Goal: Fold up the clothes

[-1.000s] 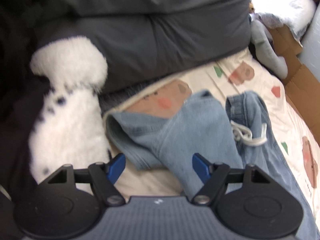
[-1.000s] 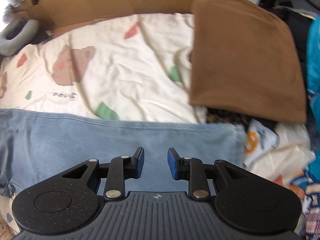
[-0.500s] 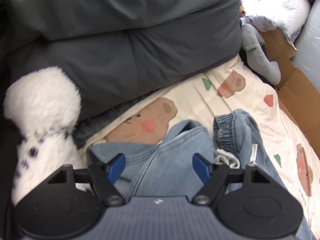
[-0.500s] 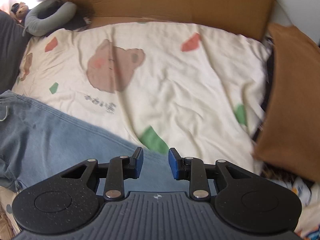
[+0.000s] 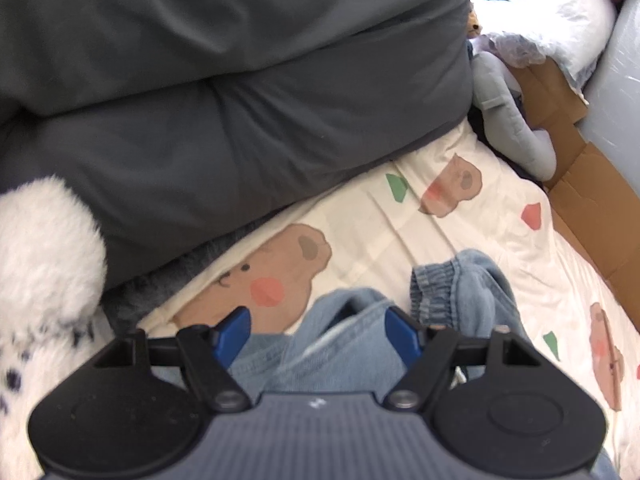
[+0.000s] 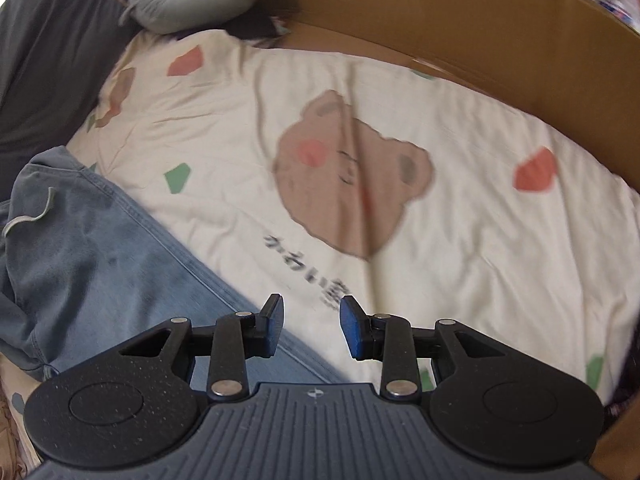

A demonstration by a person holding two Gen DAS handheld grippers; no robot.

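Between the spread blue pads of the left gripper [image 5: 316,330], bunched denim of the jeans [image 5: 340,344] rises into the gap; the jaws stand wide apart and nothing is pinched, though cloth lies right at the pads. Just beyond, toward the right, the elastic waistband [image 5: 434,292] stands up in a crumpled hump, so the garment is rumpled at this end, not flat. Right gripper [image 6: 311,326]: jaws parted, released, holding nothing; its left pad hangs over the denim edge, its right pad over bare bedsheet [image 6: 460,240]. From this view the jeans run as a long band from under the gripper toward the far left of the bed, a pale drawstring [image 6: 30,216] near that far end; long axis is diagonal, lower right to upper left. Judgement: the left gripper is the nearer one to a grasp, with cloth already between its pads; the right one sits on the edge of a leg. Whether a fold is being opened or finished cannot be settled. Writing: dark characters printed on the sheet below the bear motif [image 6: 348,176], too blurred to read. Farther off, a dark grey duvet [image 5: 240,100] bounds the bed's head edge, cardboard [image 6: 460,36] its far side.
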